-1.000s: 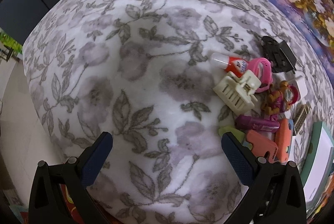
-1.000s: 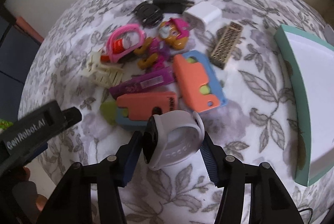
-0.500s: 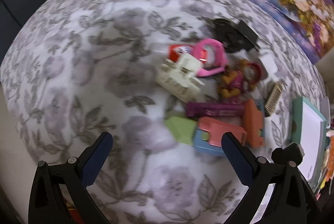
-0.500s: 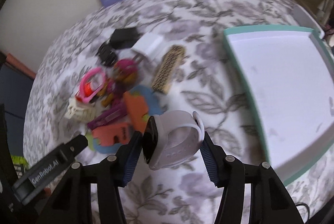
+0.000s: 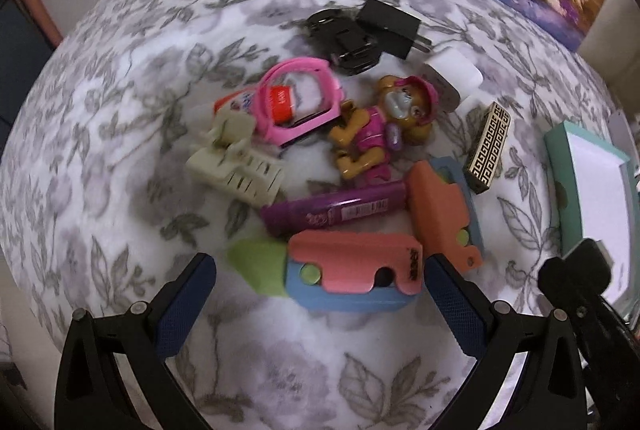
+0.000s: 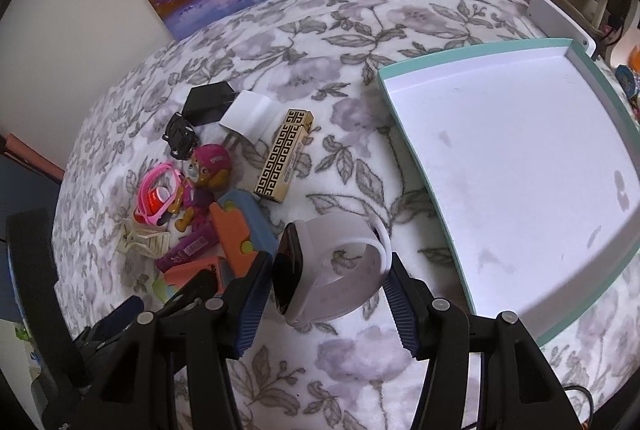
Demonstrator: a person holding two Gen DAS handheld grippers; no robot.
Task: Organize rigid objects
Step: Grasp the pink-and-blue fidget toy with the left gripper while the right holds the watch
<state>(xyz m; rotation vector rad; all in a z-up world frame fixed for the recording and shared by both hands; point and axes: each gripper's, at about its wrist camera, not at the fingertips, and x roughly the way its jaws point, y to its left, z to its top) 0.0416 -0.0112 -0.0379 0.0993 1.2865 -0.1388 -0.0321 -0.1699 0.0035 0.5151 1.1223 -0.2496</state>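
The left gripper (image 5: pixel 318 284), jaws spread wide and empty, has swung in over the toy pile (image 5: pixel 352 165), which earlier lay off to its side. Right of the pile, the right gripper (image 6: pixel 328 270) still clamps the white smartwatch (image 6: pixel 332 266), now nearer the teal tray (image 6: pixel 420 165).

Soft, even indoor light; slight motion blur; strong fisheye bending, dark corners.

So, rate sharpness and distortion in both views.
Left wrist view: motion-smeared, the purple tube label unreadable, the cloth bulging from fisheye. Right wrist view: crisp on the white watch, though the teal tray rim bows and the corners go black.
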